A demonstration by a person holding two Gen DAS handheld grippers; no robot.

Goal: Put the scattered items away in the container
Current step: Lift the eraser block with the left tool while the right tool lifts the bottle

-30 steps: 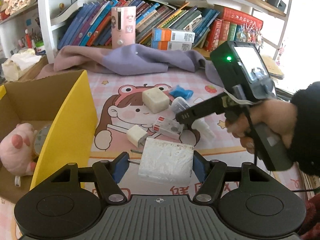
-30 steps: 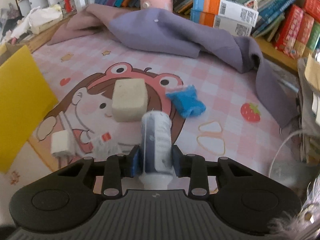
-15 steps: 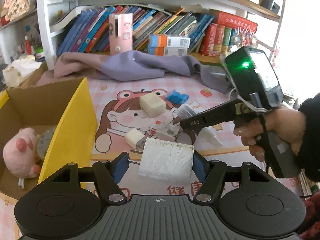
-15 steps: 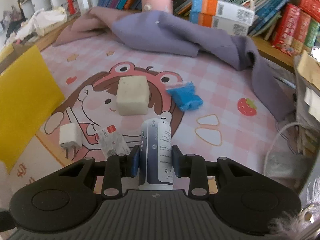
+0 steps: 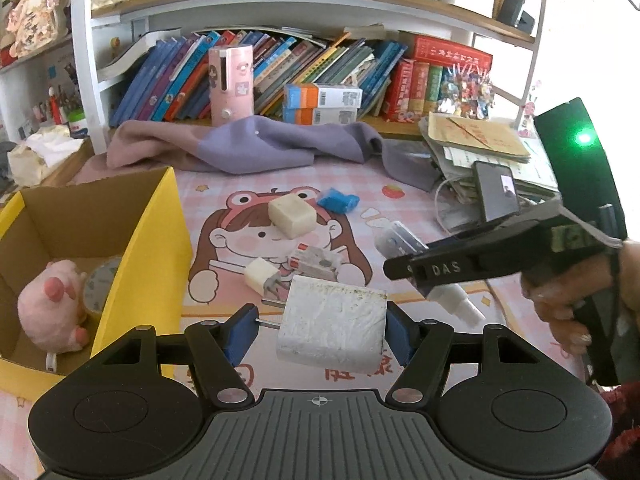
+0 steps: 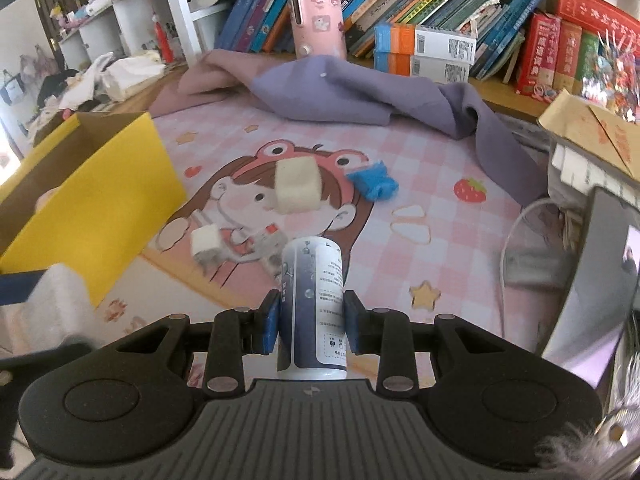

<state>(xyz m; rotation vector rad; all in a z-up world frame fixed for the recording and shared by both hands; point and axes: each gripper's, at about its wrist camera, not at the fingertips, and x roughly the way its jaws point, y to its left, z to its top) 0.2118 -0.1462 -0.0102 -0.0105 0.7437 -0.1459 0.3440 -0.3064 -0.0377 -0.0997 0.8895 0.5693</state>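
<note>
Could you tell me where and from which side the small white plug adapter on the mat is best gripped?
Grip the small white plug adapter across its two flat sides, coming from above. Its metal prongs point toward the camera, so probably stay on the blocky body.

This is a home, most likely a child's room or study corner. A white bookshelf (image 5: 92,60) holds rows of leaning books (image 5: 304,64), a pink cartoon-printed cylinder (image 5: 231,82) and stacked orange-and-blue boxes (image 5: 322,104). The surface is covered by a pink checked mat (image 6: 400,184) printed with a cartoon girl in a frog hat, strawberries and stars. A purple-and-mauve cloth (image 5: 256,148) lies crumpled at its back edge. A pink plush toy (image 5: 50,312) sits in a yellow cardboard box (image 5: 160,248), and loose papers and envelopes (image 5: 476,140) are piled at the right.
</note>
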